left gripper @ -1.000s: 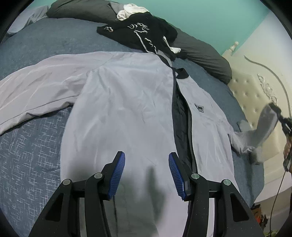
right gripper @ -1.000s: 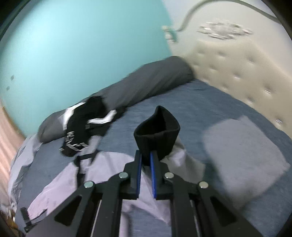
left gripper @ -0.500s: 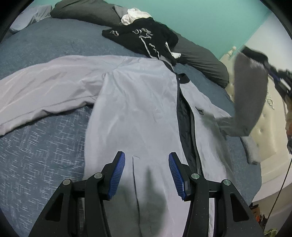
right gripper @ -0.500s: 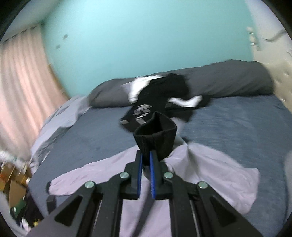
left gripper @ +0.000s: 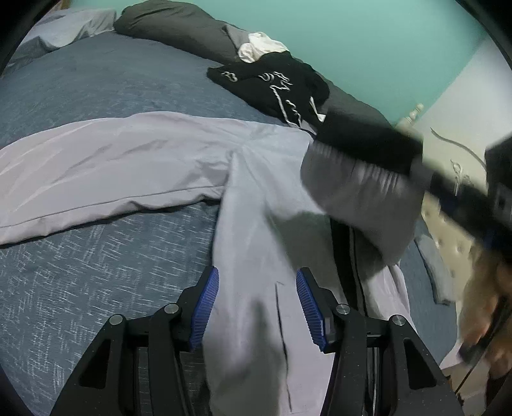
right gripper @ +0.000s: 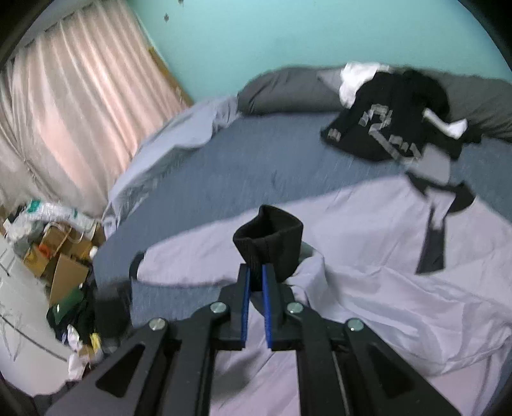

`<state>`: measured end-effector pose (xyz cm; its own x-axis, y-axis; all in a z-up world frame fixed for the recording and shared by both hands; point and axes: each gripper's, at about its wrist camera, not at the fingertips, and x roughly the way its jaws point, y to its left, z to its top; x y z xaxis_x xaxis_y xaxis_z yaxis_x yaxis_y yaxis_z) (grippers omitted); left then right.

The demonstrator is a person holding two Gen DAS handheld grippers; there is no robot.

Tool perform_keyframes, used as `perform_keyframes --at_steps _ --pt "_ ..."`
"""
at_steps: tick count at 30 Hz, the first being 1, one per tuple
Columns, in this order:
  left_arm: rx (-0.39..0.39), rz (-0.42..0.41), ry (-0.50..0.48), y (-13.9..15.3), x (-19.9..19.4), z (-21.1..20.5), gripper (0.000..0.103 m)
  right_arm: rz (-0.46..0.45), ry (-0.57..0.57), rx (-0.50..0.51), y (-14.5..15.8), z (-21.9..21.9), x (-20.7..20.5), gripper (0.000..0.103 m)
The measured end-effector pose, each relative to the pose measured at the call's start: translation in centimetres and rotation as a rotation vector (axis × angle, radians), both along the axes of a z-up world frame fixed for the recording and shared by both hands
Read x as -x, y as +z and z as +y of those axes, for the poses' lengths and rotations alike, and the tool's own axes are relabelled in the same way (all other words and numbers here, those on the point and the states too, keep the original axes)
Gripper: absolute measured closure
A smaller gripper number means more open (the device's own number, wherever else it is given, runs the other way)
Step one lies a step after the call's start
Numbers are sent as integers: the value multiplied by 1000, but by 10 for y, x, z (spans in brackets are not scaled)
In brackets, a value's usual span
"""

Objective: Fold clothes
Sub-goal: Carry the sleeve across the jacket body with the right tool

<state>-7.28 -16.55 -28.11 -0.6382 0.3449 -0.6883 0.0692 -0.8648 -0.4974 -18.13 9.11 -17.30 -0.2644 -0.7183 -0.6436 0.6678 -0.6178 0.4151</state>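
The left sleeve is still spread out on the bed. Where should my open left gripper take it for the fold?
Probably at the black cuff ending the left sleeve. The sleeve lies flat and straight on the bedspread, so come in from beyond its outer end, pads over and under the cuff, as the right gripper pinches its own cuff.

No text can be read with certainty. White script-like lettering is printed on the black garment (left gripper: 272, 86) lying against the dark pillow (left gripper: 179, 28), but no word can be made out in the left wrist view. In the right wrist view, pale blocky marks on the same garment (right gripper: 387, 124) are blurred; what may be a "2" cannot be confirmed.
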Motion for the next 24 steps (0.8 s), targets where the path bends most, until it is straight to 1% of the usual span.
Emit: perform_keyframes --at_steps 4,10,17,24 --pt "1 5 13 1 -1 -6 48 -57 20 15 -24 -6 -17 96" --pt "9 21 22 6 -4 -13 48 -90 82 5 -39 -5 -36 96" --pt "21 21 21 6 -3 -12 48 -138 151 -92 -72 -10 -56 96" --pt "16 20 4 7 -1 -9 48 -169 253 -170 -95 -16 -77 96"
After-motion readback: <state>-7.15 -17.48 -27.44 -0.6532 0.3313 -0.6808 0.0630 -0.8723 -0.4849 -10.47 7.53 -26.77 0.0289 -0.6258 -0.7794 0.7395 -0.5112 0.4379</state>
